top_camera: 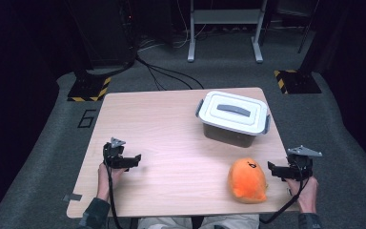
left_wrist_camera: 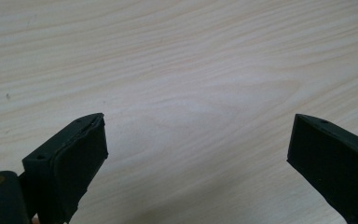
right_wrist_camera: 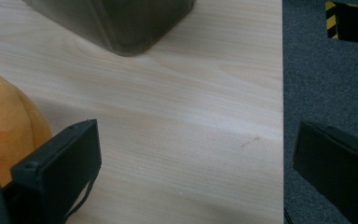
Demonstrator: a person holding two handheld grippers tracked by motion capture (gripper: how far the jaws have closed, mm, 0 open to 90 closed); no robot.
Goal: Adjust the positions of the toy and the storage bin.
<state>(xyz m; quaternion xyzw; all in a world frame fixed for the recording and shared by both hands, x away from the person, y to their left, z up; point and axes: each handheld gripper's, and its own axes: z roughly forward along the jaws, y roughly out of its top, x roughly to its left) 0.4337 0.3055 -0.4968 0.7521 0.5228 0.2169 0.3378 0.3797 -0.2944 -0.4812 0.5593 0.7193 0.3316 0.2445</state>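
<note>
Near the counter's [top_camera: 171, 143] front right corner lies the orange plush toy [top_camera: 247, 180], a rounded lump whose long axis runs roughly from the front edge toward the back, narrowing a little at its far end. The right gripper [top_camera: 277, 169] sits just beside it at the right edge, its fingers spread wide and empty, pointing inward toward the toy's flank; in the right gripper view the plush toy [right_wrist_camera: 4, 126] bulges just past one finger [right_wrist_camera: 60, 172] while the other hangs out over the floor beyond the counter's edge. The left gripper [top_camera: 132, 160] rests near the left edge, well apart from the toy, its fingers [left_wrist_camera: 74, 163] likewise parted with nothing but bare wood between them. The right hand is plainly the nearer, so the grasp likely falls to it, closing across the toy's short width. The lidded storage box [top_camera: 233, 118] stands toward the back right corner, beyond the toy, its lid still on.
</note>
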